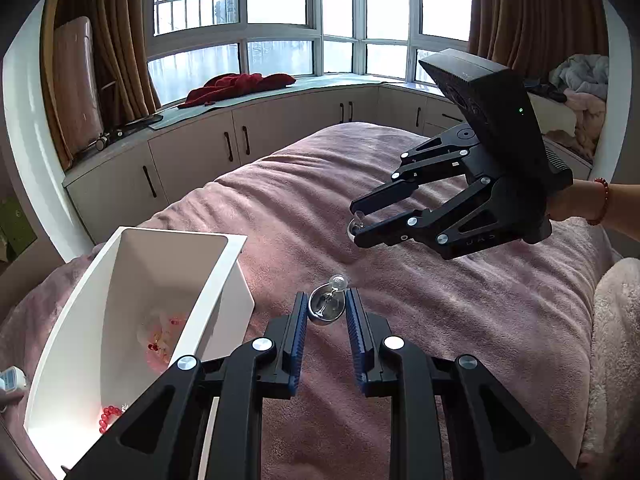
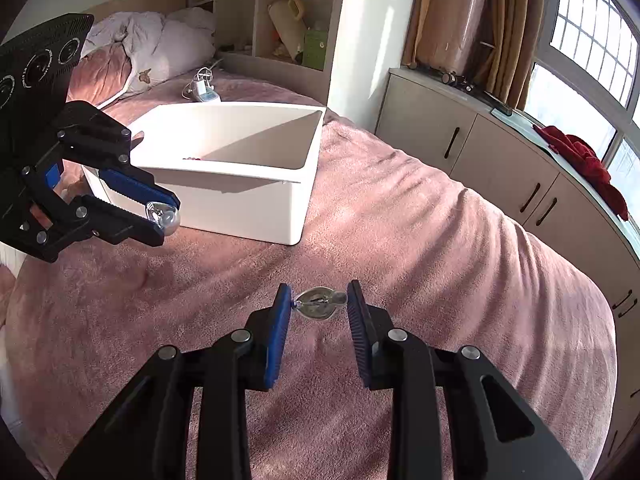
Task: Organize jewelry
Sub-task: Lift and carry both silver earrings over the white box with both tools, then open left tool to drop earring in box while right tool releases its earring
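A silver oval earring with a clear bead (image 1: pixel 327 305) sits between my left gripper's blue pads (image 1: pixel 326 300); the pads touch its sides and hold it above the pink blanket, right of the white box (image 1: pixel 120 312). The right wrist view shows that gripper (image 2: pixel 164 216) gripping the earring (image 2: pixel 162 216) beside the box (image 2: pixel 240 196). A second matching earring (image 2: pixel 318 303) lies between my right gripper's pads (image 2: pixel 318 304); the left pad touches it and a gap remains on the right. The right gripper (image 1: pixel 356 226) appears farther up the bed. Red bead bracelets (image 1: pixel 109 416) lie in the box.
The pink blanket (image 1: pixel 440 320) covers the bed. A white charger (image 2: pixel 202 94) lies behind the box. Pillows (image 2: pixel 152 48) and shelves (image 2: pixel 280 20) stand beyond it. Cabinets (image 1: pixel 240 144) under the window carry a red cloth (image 1: pixel 240 86).
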Motion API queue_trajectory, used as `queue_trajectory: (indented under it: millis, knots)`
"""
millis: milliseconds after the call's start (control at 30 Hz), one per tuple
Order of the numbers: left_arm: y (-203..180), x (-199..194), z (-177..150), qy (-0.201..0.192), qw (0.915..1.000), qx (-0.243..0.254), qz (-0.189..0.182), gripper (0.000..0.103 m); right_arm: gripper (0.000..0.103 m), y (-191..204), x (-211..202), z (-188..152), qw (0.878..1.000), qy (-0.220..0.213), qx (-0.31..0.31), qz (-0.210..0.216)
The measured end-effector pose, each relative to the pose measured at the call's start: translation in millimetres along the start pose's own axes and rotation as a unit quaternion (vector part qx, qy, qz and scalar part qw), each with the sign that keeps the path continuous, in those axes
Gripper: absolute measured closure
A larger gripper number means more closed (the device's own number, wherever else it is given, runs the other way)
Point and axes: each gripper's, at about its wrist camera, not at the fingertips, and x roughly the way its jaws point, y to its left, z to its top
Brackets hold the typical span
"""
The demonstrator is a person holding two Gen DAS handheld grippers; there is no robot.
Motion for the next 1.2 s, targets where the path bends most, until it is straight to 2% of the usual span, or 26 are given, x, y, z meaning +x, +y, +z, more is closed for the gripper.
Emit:
queue_trajectory:
  millis: [300,467,533,633,733,900,1033,1200]
  knots:
    - [53.3,-75.9,16.6,-0.007,0.9961,-0.047,0.075,0.078,0.074,21.8,-30.1,84.6,0.996,-0.077,0.033,0.028]
    - [95.3,-89.8,15.0,0.038,0.9870,-0.077,0.136,0.078,0.074,28.1,-23.8,126.7,0.992,-0.087,0.077,0.048]
    - [114.4,-90.2,9.5,0.054,0.9828,-0.101,0.145,0.078,0.074,28.9,-14.6,139.4,0.990,-0.080,0.103,0.057]
    - [129.8,-80.1,-2.7,0.081,0.9795,-0.097,0.156,0.078,0.074,35.0,3.9,155.2,0.988,-0.058,0.125,0.067]
    - [143.2,-59.0,-16.6,0.128,0.9747,-0.093,0.158,0.078,0.074,48.4,28.3,168.5,0.990,-0.022,0.121,0.063]
    - [167.3,-26.8,-42.3,0.205,0.9566,-0.142,0.151,0.078,0.074,71.5,79.8,176.5,0.992,0.052,0.105,0.041]
    - [181.5,-18.1,-55.3,0.215,0.9518,-0.170,0.139,0.078,0.074,81.7,122.8,174.1,0.989,0.102,0.098,0.032]
    - [190.4,-10.8,-61.1,0.238,0.9472,-0.150,0.154,0.078,0.074,80.8,167.5,174.6,0.982,0.146,0.116,0.019]
